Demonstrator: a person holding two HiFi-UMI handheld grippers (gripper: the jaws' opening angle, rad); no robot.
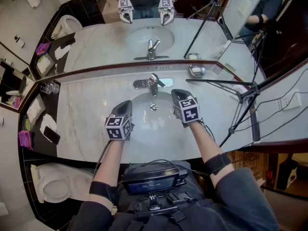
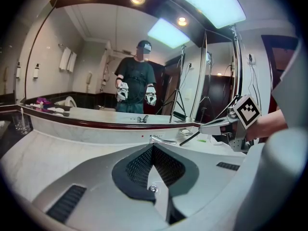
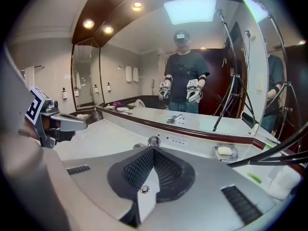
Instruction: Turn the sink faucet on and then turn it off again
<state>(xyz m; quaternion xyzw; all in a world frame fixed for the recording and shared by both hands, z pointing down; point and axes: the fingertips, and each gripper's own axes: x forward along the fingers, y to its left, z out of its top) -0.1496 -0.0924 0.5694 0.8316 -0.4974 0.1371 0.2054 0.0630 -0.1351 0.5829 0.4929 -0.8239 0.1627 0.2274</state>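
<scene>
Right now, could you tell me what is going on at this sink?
A person holds a gripper in each hand above the basin. The left gripper and right gripper are both shut and empty, short of the faucet, touching nothing. I see no water running.

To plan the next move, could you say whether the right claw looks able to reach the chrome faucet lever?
Probably yes: the shut right claw hovers over the white basin beside the chrome faucet lever, nothing between them.
</scene>
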